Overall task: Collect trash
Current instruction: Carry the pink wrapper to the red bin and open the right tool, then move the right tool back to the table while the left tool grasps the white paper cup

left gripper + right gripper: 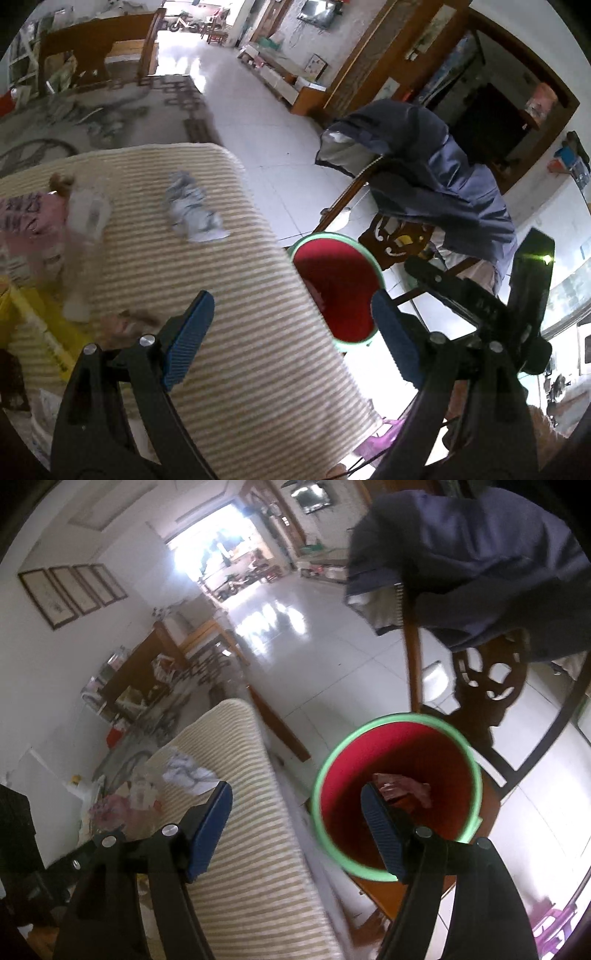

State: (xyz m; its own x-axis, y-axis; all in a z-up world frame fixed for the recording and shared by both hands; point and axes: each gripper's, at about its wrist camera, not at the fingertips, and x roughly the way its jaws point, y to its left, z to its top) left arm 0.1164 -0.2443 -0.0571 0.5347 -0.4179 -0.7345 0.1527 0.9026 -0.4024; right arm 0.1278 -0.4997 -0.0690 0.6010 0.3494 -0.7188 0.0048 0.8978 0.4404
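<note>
A red bin with a green rim [325,236] stands on the floor beside a striped cushion [258,332]. On the cushion lie a crumpled grey-white paper [195,206], a blurred clear plastic bottle [86,218] and a pink packet [33,218]. My left gripper [291,332] hangs open over the cushion's edge, nothing between its blue pads. In the right wrist view the bin's rim [406,718] circles a pinkish wrapper [406,788] lying inside. My right gripper [295,827] is open and empty, one finger over the bin, the other over the cushion [240,830]. The crumpled paper [188,771] lies beyond it.
A carved wooden chair [399,243] draped with a blue jacket [436,177] stands just behind the bin. White tiled floor [258,122] runs back toward a bright doorway. A yellow bag [33,314] sits at the cushion's left. Wooden furniture lines the far walls.
</note>
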